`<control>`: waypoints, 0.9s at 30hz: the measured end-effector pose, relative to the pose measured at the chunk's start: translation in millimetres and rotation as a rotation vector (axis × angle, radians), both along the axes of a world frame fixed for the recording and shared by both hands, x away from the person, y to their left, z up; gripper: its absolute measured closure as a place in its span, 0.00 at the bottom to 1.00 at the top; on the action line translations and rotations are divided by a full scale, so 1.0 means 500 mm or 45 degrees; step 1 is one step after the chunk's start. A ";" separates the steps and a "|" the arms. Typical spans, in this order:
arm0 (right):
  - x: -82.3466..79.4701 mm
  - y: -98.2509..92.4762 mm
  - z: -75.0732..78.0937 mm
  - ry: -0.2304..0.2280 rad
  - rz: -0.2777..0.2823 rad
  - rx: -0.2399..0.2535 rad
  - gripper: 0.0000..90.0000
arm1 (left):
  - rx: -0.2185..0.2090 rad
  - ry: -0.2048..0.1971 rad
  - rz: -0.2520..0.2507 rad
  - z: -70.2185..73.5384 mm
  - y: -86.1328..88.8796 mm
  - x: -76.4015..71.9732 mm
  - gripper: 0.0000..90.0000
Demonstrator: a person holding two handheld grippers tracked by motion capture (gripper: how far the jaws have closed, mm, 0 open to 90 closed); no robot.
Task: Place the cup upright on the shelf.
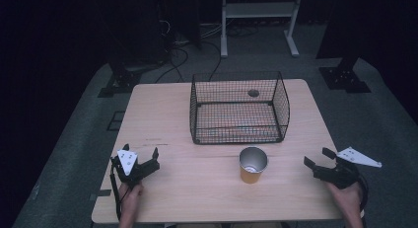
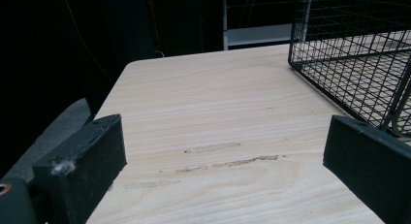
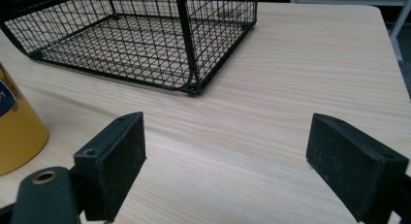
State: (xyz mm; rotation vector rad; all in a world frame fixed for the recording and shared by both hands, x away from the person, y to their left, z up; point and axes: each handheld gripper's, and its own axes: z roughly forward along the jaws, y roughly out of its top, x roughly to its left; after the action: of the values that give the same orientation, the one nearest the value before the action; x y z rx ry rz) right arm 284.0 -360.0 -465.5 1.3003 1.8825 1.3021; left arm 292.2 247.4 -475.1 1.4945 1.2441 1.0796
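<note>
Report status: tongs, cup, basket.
Left tongs open, right tongs open, both empty. Yellow cup upright, between them, untouched. Wire basket behind cup, empty. Nothing in the way.

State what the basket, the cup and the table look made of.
Basket: thin metal wire in an open grid, matte black coating.
Cup: probably paper or thin metal; yellow outside, shiny silvery inside.
Table: pale wood or wood-look laminate, grain lines visible, scuffed.

The left black two-jaw hand-held gripper [image 1: 142, 158] sits at the near left of the surface, held from below by the person's left hand [image 1: 130, 194], jaws spread wide with nothing between them. The right black hand-held gripper [image 1: 318, 158] sits at the near right edge, held by the right hand [image 1: 347, 196], jaws likewise wide apart and empty, pointing left and away.
</note>
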 end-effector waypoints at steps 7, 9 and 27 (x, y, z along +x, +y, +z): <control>0.001 0.011 0.004 0.005 0.027 -0.011 0.15 | 0.001 0.001 0.000 0.000 0.000 -0.001 0.01; 0.000 0.015 0.009 -0.002 0.038 -0.003 0.15 | -0.001 0.001 0.000 0.000 0.000 -0.002 0.01; -0.025 0.072 0.047 -0.019 0.247 -0.024 0.11 | -0.008 -0.001 0.004 0.000 0.001 -0.003 0.01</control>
State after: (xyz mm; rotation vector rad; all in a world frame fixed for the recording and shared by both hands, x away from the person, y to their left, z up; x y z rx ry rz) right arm 271.6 -324.0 -442.0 1.1174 2.0468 1.3812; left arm 290.9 248.0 -474.9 1.4879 1.2486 1.0770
